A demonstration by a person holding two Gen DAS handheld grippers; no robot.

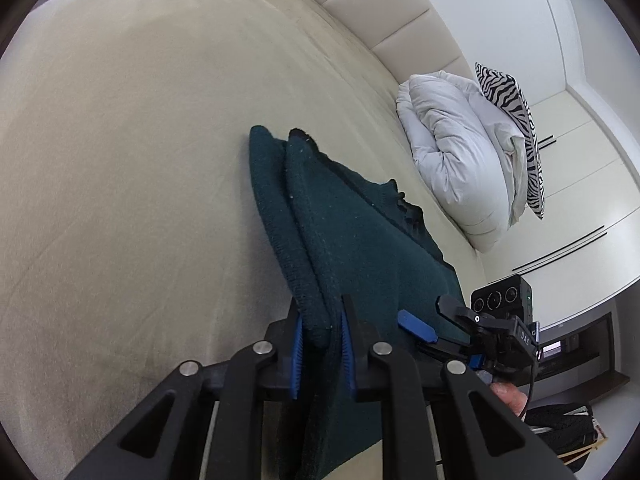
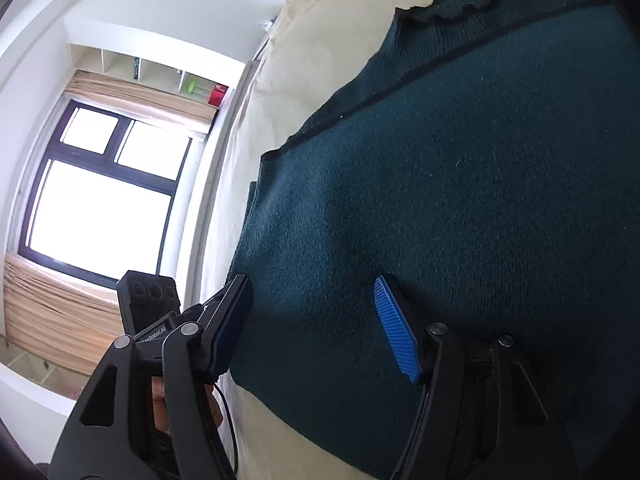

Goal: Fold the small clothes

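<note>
A dark teal knitted sweater (image 1: 360, 248) lies on the beige bed sheet (image 1: 120, 160), its left side folded over into a thick ridge. My left gripper (image 1: 323, 340) is shut on the near end of that ridge, with knit bunched between both blue pads. My right gripper (image 1: 420, 308) sits just to the right at the sweater's near edge. In the right wrist view the right gripper (image 2: 312, 332) stands open with its fingers wide apart. The sweater (image 2: 460, 180) spreads flat between and beyond them. The blue pad (image 2: 396, 332) rests above the knit without pinching it.
A rolled white duvet (image 1: 460, 160) and a zebra-striped pillow (image 1: 508, 92) lie at the bed's far right, against the padded headboard (image 1: 380, 12). White wardrobe doors (image 1: 580, 180) stand beyond. A curtained window (image 2: 100, 200) is off the bed's other side.
</note>
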